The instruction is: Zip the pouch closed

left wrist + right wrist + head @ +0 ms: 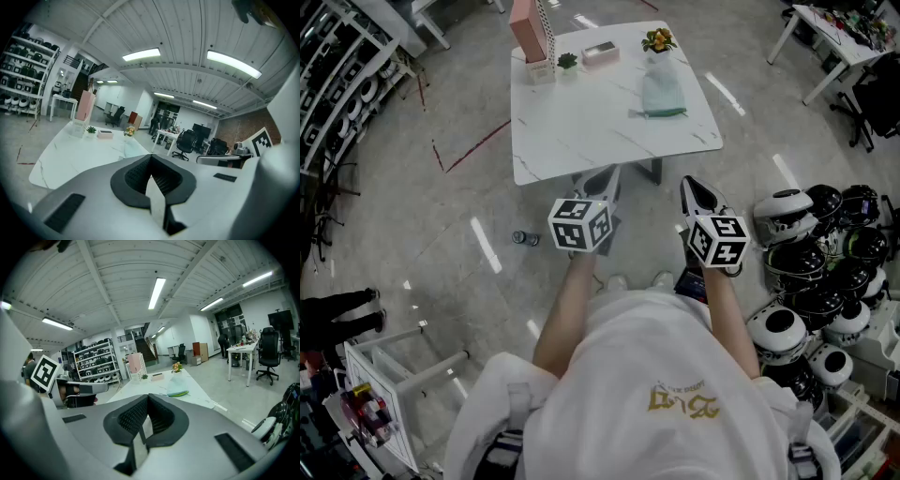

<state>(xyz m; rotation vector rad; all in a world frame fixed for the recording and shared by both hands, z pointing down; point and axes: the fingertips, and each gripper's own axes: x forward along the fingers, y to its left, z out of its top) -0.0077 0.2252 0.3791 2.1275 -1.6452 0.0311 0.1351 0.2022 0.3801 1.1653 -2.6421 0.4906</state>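
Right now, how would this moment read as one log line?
stage: approach not yet begun | left gripper: shut, empty | right gripper: shut, empty | pouch: lying on table, untouched

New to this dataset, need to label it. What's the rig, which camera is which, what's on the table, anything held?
No robot arm: a person holds a two-jaw gripper in each hand. The overhead picture is from a camera on the person's head; the left gripper and right gripper are held out short of the white table. The other two pictures come from cameras riding on each gripper, looking along its jaws. Both pairs of jaws are shut, with nothing between them. On the table: a pale green pouch, a pink box, a small plant, a flat pink case and flowers. Nothing is held; the pouch is untouched.
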